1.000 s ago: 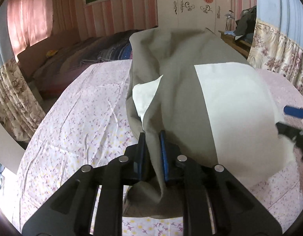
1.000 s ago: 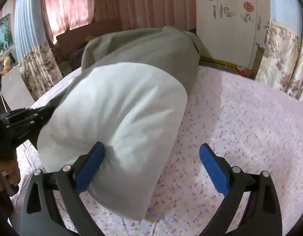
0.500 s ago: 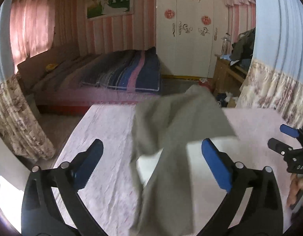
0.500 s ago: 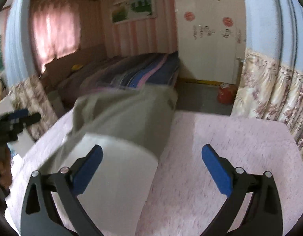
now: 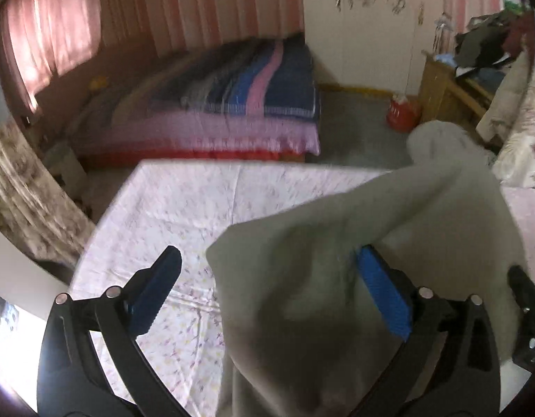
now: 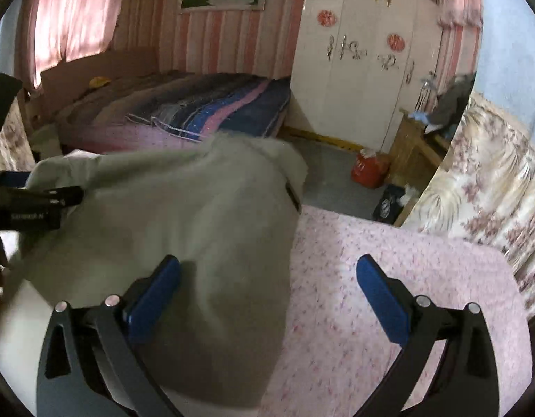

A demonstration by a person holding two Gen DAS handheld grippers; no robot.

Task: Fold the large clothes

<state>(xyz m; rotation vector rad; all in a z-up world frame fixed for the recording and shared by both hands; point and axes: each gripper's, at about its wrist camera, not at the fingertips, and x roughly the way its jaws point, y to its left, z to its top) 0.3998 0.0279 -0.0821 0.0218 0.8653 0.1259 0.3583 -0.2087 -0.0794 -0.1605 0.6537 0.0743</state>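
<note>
A large grey-green garment (image 5: pixel 302 278) lies bunched on the table with the pink floral cloth (image 5: pixel 184 201). It also shows in the right wrist view (image 6: pixel 197 229), with a pale lining at its near edge. My left gripper (image 5: pixel 267 292) is open, its blue pads wide apart just above the garment; cloth lies between them and over the right pad. My right gripper (image 6: pixel 267 295) is open over the garment's right edge and holds nothing. The left gripper also shows at the left of the right wrist view (image 6: pixel 34 205).
The floral tablecloth (image 6: pixel 389 253) stretches to the right of the garment. Beyond the table's far edge are a bed with a striped blanket (image 5: pixel 246 87), a white wardrobe (image 6: pixel 364 52), a red container (image 6: pixel 368 170) on the floor and a wooden cabinet (image 5: pixel 448 93).
My left gripper was shut on the garment a second ago and has opened and let it go. The lifted garment has dropped and spread forward on the table. Both grippers have drawn back.
</note>
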